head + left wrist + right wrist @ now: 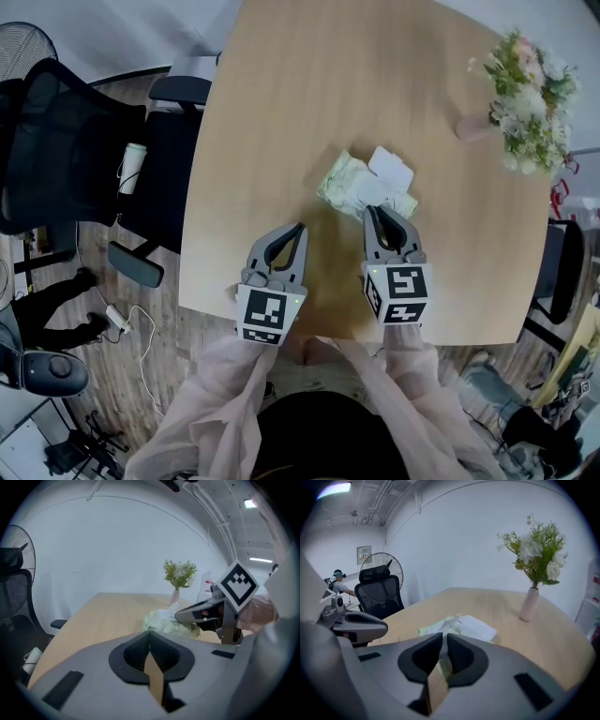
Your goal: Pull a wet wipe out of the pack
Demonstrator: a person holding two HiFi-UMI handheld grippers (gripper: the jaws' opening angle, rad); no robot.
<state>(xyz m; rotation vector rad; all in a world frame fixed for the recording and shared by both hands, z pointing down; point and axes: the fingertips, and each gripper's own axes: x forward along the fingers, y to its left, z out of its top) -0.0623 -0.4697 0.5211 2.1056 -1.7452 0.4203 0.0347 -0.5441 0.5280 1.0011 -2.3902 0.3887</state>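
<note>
The pale green wet wipe pack point(361, 187) lies in the middle of the wooden table point(281, 94), its white flap point(391, 169) folded back. My right gripper point(373, 212) rests at the pack's near edge. In the right gripper view its jaws point(444, 637) stand almost together over the pack point(433, 629), with a tuft of white wipe point(450, 623) pinched between the tips. My left gripper point(300, 228) stays left of the pack, apart from it. Its jaws point(149, 634) are shut with nothing between them, and the pack point(164, 623) lies just beyond.
A vase of white flowers point(525, 94) stands at the table's far right. A black office chair point(84, 150) sits to the left of the table, and a fan point(379, 566) behind it. The table's near edge runs just below both grippers.
</note>
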